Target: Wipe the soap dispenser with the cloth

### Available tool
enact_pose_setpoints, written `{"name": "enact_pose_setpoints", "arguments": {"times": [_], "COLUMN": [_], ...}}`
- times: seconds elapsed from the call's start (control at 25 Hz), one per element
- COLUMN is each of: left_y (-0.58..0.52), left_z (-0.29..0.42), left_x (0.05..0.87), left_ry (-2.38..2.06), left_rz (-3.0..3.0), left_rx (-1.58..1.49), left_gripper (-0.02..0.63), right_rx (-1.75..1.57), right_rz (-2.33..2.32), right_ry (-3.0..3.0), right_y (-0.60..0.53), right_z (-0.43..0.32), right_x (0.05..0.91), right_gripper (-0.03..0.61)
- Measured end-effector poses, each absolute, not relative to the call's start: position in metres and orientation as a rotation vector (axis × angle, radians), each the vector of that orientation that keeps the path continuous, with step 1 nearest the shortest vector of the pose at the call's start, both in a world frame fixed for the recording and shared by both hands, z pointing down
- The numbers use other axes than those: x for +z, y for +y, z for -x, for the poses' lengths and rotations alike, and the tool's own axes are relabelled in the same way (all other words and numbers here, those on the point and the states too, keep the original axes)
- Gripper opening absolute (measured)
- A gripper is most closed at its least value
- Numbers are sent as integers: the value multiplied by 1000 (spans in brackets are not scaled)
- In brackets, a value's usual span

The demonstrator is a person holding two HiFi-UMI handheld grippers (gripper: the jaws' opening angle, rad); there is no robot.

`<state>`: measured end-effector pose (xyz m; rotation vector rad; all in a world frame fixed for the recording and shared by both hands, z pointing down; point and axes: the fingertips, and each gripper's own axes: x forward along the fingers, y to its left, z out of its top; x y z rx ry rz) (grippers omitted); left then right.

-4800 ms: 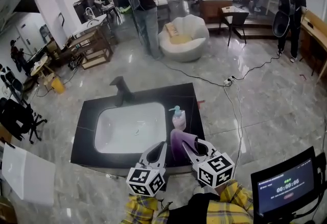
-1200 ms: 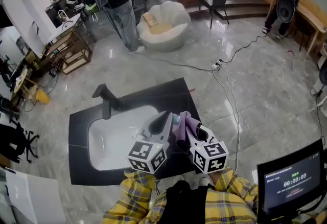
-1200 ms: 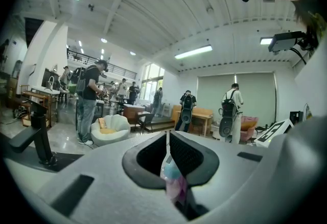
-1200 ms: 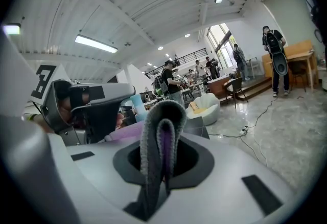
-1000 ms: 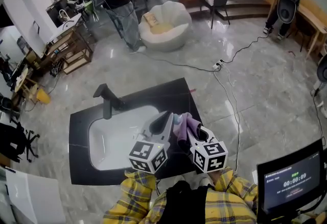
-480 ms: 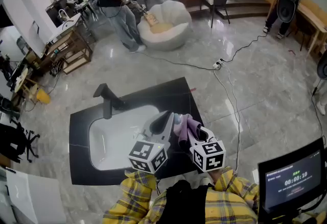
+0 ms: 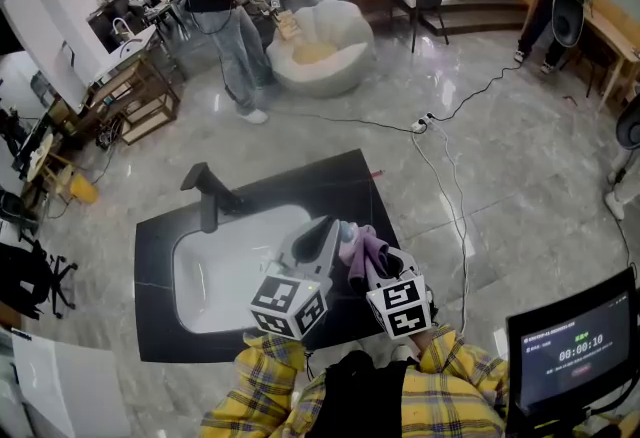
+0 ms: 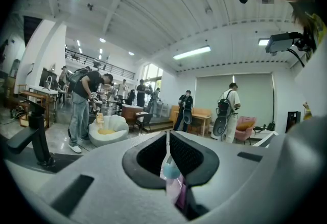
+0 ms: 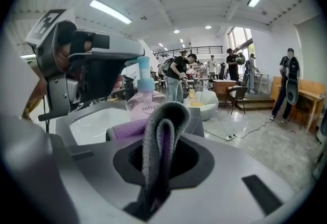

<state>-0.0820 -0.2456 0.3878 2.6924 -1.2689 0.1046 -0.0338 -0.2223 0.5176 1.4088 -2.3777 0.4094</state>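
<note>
Beside the sink (image 7: 215,271), left hand-held gripper (image 8: 167,141) clamping soap dispenser (image 9: 144,107) (label "softum"), right hand-held gripper (image 9: 162,159) pinching cloth (image 9: 155,133)

- Yellow plaid sleeves (image 7: 262,398) with dark and white lines on both arms.
- Black garment (image 7: 360,394) between them.
- Pale grey left tongs (image 7: 326,226) and right tongs (image 7: 373,271), black inside, each carrying a white cube (image 7: 288,307) of black square markers.

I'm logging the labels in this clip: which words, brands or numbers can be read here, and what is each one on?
"softum": on the soap dispenser, right gripper view; the cloth may hide more of the label.
"00:00:10": on the monitor, head view.
The small lines above and below that timer are too blurred to read.
Marker cubes: square patterns only, no letters.
</note>
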Motion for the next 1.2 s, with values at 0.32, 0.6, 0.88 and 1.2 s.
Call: {"name": "enact_pose_setpoints", "arguments": {"times": [0.32,0.6,0.88,1.2], "left_y": [-244,-245,-246,-251], "left_z": [80,81,81,82], "left_x": [388,386,387,389], "left_ry": [-1278,-1295,-1306,-1337], "left_rz": [-2702,-2707,-2706,-2695], "left_rx": [106,98,94,91], "left_gripper": [8,8,8,8], "right_rx": [401,401,412,463], "right_rz": [-1313,-1247,-1183,-1127], "right_ry": [-2329,-2289,-2253,-2206], "right_y": [-219,-217,-214,-215], "right_z": [34,37,38,31], "right_x": [533,542,554,566], "right_gripper": [43,43,43,43]}}
